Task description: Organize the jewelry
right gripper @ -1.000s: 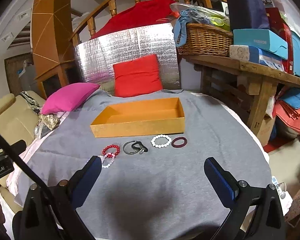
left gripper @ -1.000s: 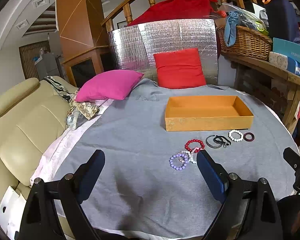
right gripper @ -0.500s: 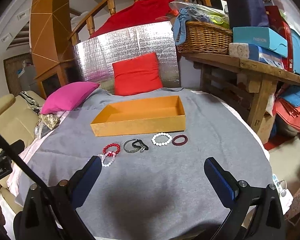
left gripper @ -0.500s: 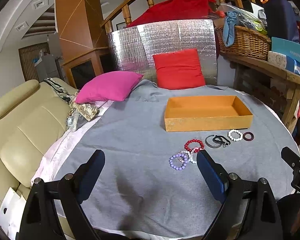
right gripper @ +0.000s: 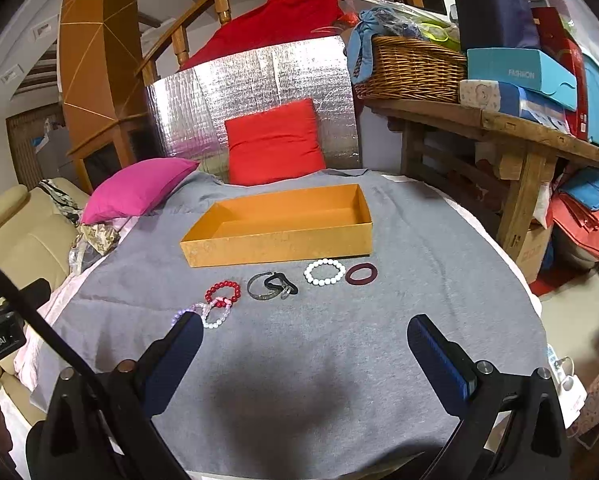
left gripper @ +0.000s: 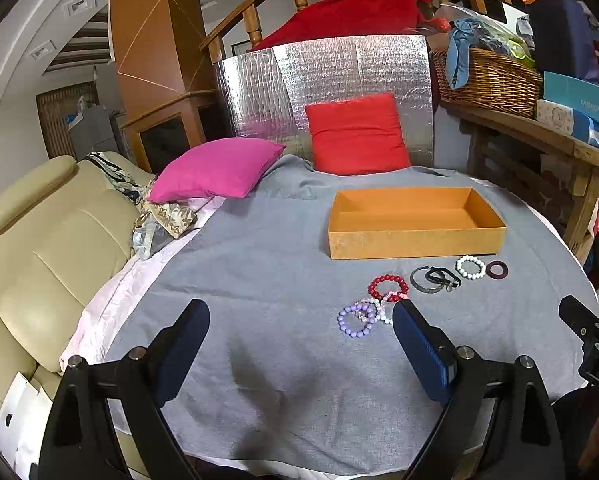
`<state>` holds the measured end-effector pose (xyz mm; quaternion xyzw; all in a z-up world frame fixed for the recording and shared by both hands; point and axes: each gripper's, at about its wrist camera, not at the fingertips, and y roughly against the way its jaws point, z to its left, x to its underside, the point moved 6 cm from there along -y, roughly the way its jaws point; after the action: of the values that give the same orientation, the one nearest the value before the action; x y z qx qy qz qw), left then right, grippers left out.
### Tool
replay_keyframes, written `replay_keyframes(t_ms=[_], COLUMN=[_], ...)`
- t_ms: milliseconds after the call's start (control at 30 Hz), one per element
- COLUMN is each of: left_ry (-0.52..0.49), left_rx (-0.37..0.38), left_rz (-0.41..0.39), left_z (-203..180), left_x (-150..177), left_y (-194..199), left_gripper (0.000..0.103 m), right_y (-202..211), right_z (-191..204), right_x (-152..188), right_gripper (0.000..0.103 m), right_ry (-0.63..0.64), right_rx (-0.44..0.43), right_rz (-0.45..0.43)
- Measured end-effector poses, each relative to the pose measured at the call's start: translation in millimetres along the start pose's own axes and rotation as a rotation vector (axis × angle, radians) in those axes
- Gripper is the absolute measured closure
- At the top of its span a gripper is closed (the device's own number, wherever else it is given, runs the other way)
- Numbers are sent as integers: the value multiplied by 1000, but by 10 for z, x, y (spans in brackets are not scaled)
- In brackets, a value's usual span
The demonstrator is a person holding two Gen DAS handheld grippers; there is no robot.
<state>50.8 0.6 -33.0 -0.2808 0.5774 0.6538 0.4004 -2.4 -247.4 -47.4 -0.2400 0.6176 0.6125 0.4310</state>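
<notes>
An empty orange box (left gripper: 415,236) (right gripper: 277,242) stands on a grey cloth. In front of it lies a row of bracelets: a purple bead one (left gripper: 355,320), a pale pink-and-white one (right gripper: 215,314), a red bead one (left gripper: 387,286) (right gripper: 222,291), a dark grey bangle with a black band (left gripper: 435,278) (right gripper: 271,286), a white bead one (left gripper: 470,267) (right gripper: 324,272) and a maroon ring (left gripper: 497,270) (right gripper: 361,273). My left gripper (left gripper: 299,328) is open, low and left of the bracelets. My right gripper (right gripper: 305,340) is open, short of the row, holding nothing.
A pink cushion (left gripper: 219,168) and a red cushion (left gripper: 357,134) lie behind the box against a silver foil panel (right gripper: 255,92). A beige sofa (left gripper: 47,240) is on the left. A wooden bench (right gripper: 511,140) with a wicker basket (right gripper: 415,72) and boxes stands on the right.
Both views have shifted slightly forward, toward the bracelets and box. Both grippers stay open and nothing on the cloth has moved.
</notes>
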Motion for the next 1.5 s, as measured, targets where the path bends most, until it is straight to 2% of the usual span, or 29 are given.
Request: replay_keyframes(t_ms=[400, 700, 900, 1033, 1067, 1200, 1267, 1367, 1433, 1500], left_ry=[2, 5, -10, 0, -5, 10, 19, 40, 47, 32], left_rx=[9, 30, 71, 135, 150, 219, 240, 280, 320, 324], left_rz=[16, 49, 109, 170, 192, 246, 269, 346, 361, 372], left_z=[-31, -100, -212, -304, -319, -371, -354, -346, -396, -405], left_x=[26, -9, -27, -29, -15, 76, 162, 319, 341, 358], left_y=[-156, -534, -1074, -1627, -1747, -2117, -2233, -2373, -2386, -2400], left_gripper=[10, 10, 10, 10, 10, 10, 10, 10, 10, 10], right_y=[-117, -388, -831, -1364, -1510, -1929, -2127, -2338, -2483, -2597], right_z=[58, 26, -45, -42, -63, -13, 47, 146, 205, 213], right_x=[-45, -171, -177, -137, -125, -109, -97, -45, 4, 51], right_gripper=[0, 0, 0, 0, 1, 14, 19, 32, 44, 58], right_ry=[6, -14, -46, -62, -77, -100, -70, -51, -48, -54], right_rx=[-1, 11, -14, -113, -113, -157, -142, -176, -186, -180], right_rz=[7, 12, 75, 186, 220, 294, 318, 360, 391, 415])
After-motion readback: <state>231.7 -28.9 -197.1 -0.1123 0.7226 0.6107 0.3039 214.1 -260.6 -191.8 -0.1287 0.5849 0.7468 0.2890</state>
